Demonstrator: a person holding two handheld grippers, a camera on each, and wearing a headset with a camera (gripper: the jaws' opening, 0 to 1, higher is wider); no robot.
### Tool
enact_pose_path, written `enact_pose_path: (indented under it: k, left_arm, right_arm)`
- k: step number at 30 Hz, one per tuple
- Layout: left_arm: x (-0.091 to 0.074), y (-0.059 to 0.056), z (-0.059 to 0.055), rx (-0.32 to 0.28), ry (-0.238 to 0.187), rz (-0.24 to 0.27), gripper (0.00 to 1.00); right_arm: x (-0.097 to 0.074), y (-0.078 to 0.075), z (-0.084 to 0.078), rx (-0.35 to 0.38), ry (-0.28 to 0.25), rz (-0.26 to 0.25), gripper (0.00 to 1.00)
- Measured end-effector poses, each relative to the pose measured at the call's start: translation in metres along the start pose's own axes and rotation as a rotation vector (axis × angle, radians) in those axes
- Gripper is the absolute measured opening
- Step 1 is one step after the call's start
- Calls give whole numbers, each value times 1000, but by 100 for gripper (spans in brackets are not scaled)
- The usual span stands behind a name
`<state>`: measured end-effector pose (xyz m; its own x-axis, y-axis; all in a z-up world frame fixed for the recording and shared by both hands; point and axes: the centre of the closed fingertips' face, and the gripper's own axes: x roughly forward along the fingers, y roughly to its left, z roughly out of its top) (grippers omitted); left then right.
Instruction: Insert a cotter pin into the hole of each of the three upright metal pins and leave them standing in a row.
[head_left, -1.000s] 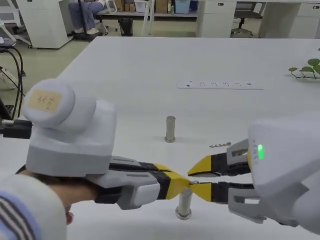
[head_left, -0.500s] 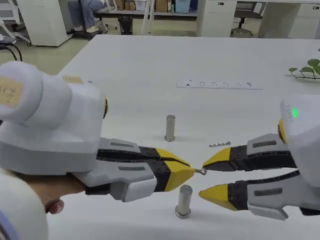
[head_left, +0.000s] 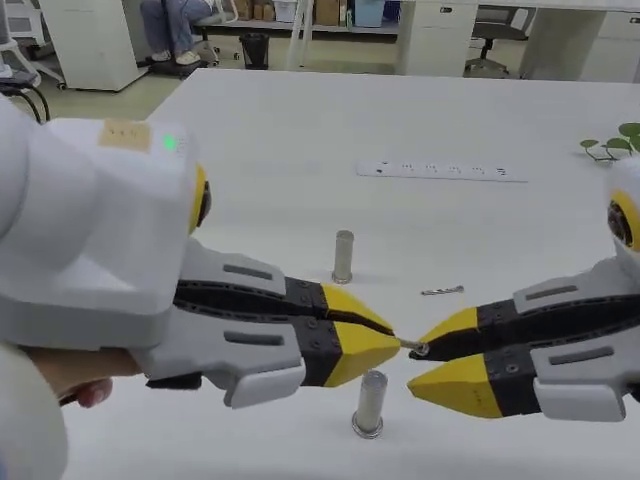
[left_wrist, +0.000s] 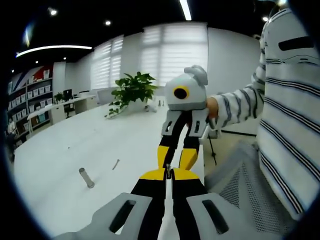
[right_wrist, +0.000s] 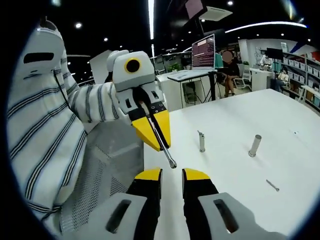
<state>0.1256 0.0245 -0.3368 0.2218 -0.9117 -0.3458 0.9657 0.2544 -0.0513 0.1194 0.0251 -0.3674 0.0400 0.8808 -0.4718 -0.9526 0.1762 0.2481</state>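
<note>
My left gripper (head_left: 388, 340) is shut on a thin cotter pin (head_left: 414, 347), whose looped end sticks out to the right. My right gripper (head_left: 420, 364) faces it tip to tip, open, with its upper jaw just beside the loop. Both hover above the white table. One upright metal pin (head_left: 369, 402) stands right below the tips and another (head_left: 343, 256) stands farther back. In the right gripper view my own jaws (right_wrist: 172, 176) are open under the held cotter pin (right_wrist: 163, 144), with two upright pins (right_wrist: 201, 141) (right_wrist: 255, 145) beyond. The left gripper (left_wrist: 170, 174) is shut in its own view.
A loose cotter pin (head_left: 441, 291) lies on the table right of the far metal pin. A white power strip (head_left: 440, 170) lies farther back, and plant leaves (head_left: 612, 142) sit at the right edge. Office furniture and a seated person are beyond the table.
The two grippers have drawn slightly apart and risen. The right gripper's jaws have spread, and the cotter pin's looped end now shows between the tips. The left stays shut.
</note>
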Motion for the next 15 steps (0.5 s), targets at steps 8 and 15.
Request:
enact_pose_path:
  k: [8, 15]
  left_arm:
    - [4, -6, -5, 4, -1, -34, 0]
    - [6, -11, -14, 6, 19, -55, 0]
  right_arm:
    - [5, 4, -8, -3, 18, 23, 4]
    - [5, 6, -11, -7, 35, 28, 0]
